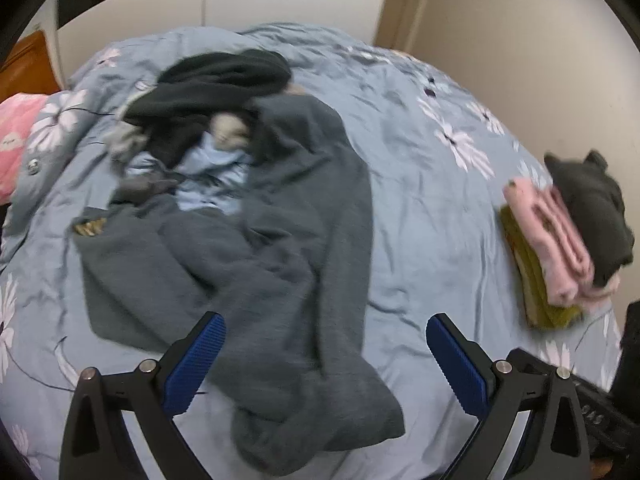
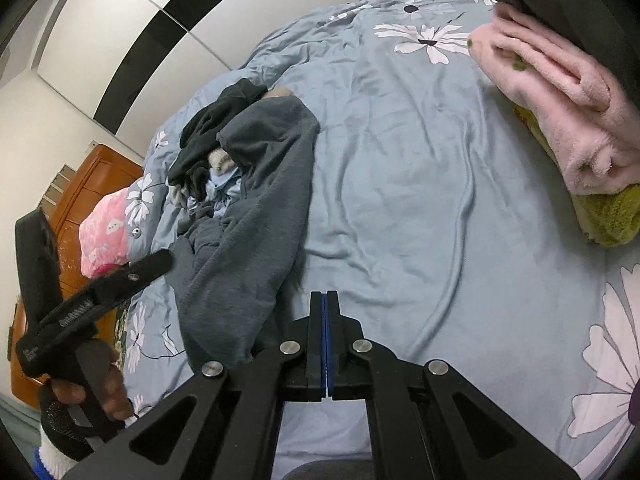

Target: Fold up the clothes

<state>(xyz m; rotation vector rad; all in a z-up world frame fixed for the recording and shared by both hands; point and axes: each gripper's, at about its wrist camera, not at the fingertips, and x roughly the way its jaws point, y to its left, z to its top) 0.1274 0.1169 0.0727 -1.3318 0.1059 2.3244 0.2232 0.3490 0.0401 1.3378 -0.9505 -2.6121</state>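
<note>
Left hand-held gripper (image 1: 324, 344) (jaws wide) hovers over grey garment (image 1: 280, 248).

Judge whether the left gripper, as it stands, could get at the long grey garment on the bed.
Probably yes. The left gripper is open, and the grey garment lies right between and ahead of its fingers on the bedcover, with nothing on top of that near end.

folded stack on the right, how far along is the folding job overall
Done: a folded stack of a dark, a pink and a yellow-green piece sits at the bed's right edge. In hand: nothing; the left gripper is open over the grey garment, and the right gripper is shut on nothing. Left: that grey garment plus the rumpled heap of black and light blue clothes behind it.
</note>
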